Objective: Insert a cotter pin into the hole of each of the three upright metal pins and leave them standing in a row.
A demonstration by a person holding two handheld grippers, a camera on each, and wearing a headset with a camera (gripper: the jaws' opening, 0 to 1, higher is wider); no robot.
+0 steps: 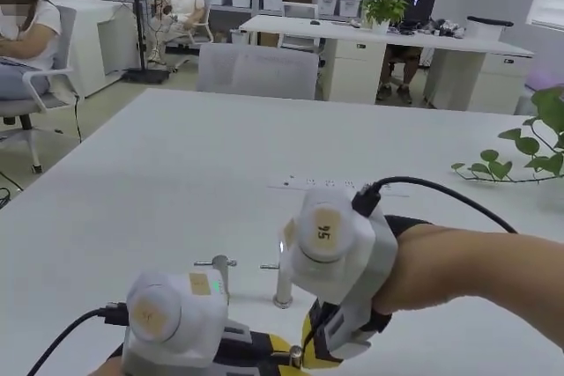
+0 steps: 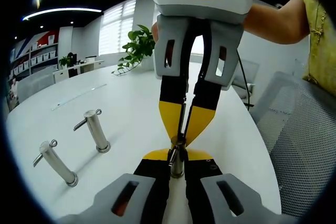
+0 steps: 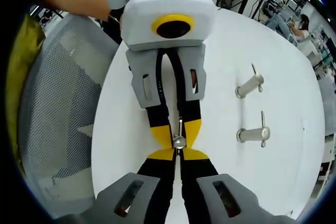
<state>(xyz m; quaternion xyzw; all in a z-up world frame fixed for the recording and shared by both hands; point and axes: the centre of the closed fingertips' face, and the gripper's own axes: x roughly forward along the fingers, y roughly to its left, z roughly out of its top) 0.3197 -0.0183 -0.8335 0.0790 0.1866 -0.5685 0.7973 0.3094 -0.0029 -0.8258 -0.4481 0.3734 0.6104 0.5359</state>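
White counter [image 2: 126, 106] carries two upright pins [image 2: 97, 130] [image 2: 58, 162] with cotters [image 2: 80, 124] at frame left; third pin [image 2: 177, 162], low centre, sits clamped in the left hand-held gripper [image 2: 177, 157]. Right hand-held gripper [image 2: 179, 137] pinches closed atop it; contents unclear.

two metal pins [image 2: 97, 129] upright, cotter pins [image 2: 80, 124] inserted; third pin [image 2: 177, 165] clamped in left gripper [image 2: 177, 153]

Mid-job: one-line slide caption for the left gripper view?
Left gripper clamps the third pin, right gripper pinched shut at its head, two finished pins standing alongside.
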